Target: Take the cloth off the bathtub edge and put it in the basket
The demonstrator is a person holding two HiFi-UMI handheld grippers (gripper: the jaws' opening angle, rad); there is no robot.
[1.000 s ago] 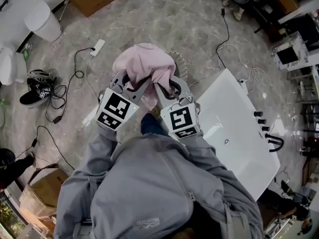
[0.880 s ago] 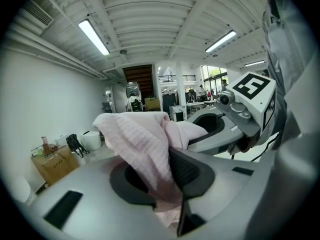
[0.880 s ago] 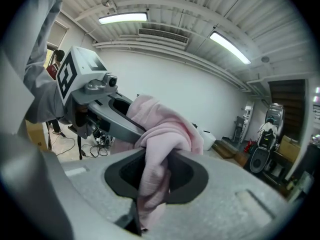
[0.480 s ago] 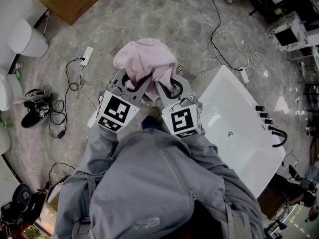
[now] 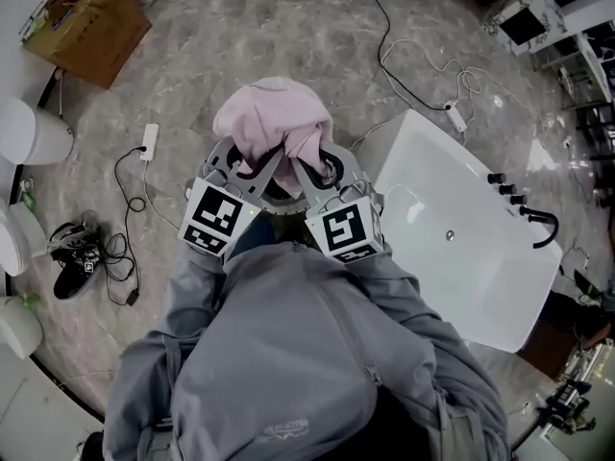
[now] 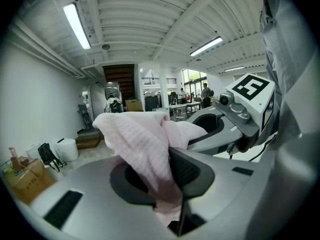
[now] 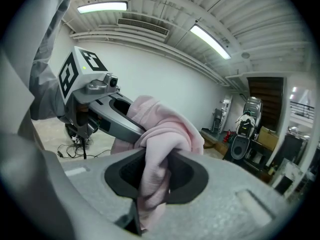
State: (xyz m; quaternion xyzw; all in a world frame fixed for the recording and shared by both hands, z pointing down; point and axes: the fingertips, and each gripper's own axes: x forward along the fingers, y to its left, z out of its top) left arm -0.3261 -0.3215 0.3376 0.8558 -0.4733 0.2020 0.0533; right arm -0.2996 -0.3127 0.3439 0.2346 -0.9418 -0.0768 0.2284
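Note:
A bunched pink cloth (image 5: 272, 113) hangs in the air in front of the person, above the marble floor and left of the white bathtub (image 5: 461, 257). Both grippers hold it from below, side by side. My left gripper (image 5: 258, 158) is shut on the cloth's left part, and folds of cloth (image 6: 145, 139) run down between its pads (image 6: 187, 169). My right gripper (image 5: 306, 158) is shut on the right part, and a thick roll of cloth (image 7: 165, 134) fills its jaws. Each gripper view also shows the other gripper alongside. I cannot make out a basket.
Black tap fittings (image 5: 524, 209) sit on the bathtub's far rim. On the floor lie a cardboard box (image 5: 86, 27), a white power strip (image 5: 149, 140) with black cable, a pair of shoes (image 5: 72, 257) and loose cables (image 5: 413, 56). A white round bin (image 5: 34, 133) stands at the left.
Both grippers keep the same hold on the cloth. The floor and bathtub have shifted in the head view as the person turns; the box and shoes sit at different places in the picture.

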